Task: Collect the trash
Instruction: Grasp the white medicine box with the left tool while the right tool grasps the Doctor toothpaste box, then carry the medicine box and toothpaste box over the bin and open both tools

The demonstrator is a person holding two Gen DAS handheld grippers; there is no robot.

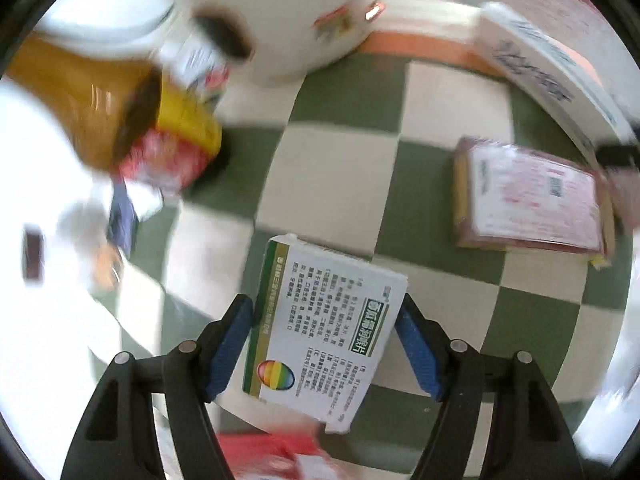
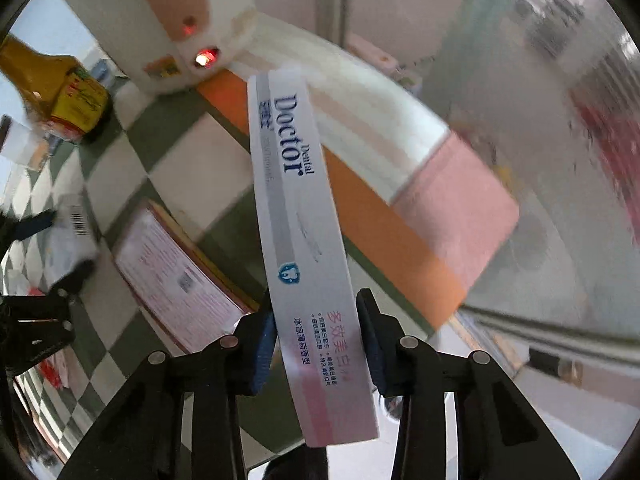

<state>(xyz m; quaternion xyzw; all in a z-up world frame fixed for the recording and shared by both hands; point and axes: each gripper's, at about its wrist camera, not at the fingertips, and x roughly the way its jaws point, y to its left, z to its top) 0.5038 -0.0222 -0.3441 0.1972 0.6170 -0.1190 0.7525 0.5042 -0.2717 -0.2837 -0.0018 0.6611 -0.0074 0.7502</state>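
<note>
My left gripper (image 1: 326, 344) is shut on a white and green medicine box (image 1: 320, 332) with a rainbow logo, held above the green and white checkered cloth (image 1: 344, 172). My right gripper (image 2: 316, 344) is shut on a long white toothpaste box (image 2: 300, 220) marked "Dental Doctor", held up above the table. That toothpaste box also shows at the upper right of the left wrist view (image 1: 548, 76). The left gripper and its box show blurred at the left edge of the right wrist view (image 2: 60, 248).
A flat red and yellow packet (image 1: 532, 200) (image 2: 176, 272) lies on the cloth. A brown bottle with a yellow label (image 1: 120, 112) (image 2: 60, 88) and a white appliance (image 1: 280, 12) (image 2: 168, 20) stand at the back. A red packet (image 1: 272, 456) lies under my left gripper.
</note>
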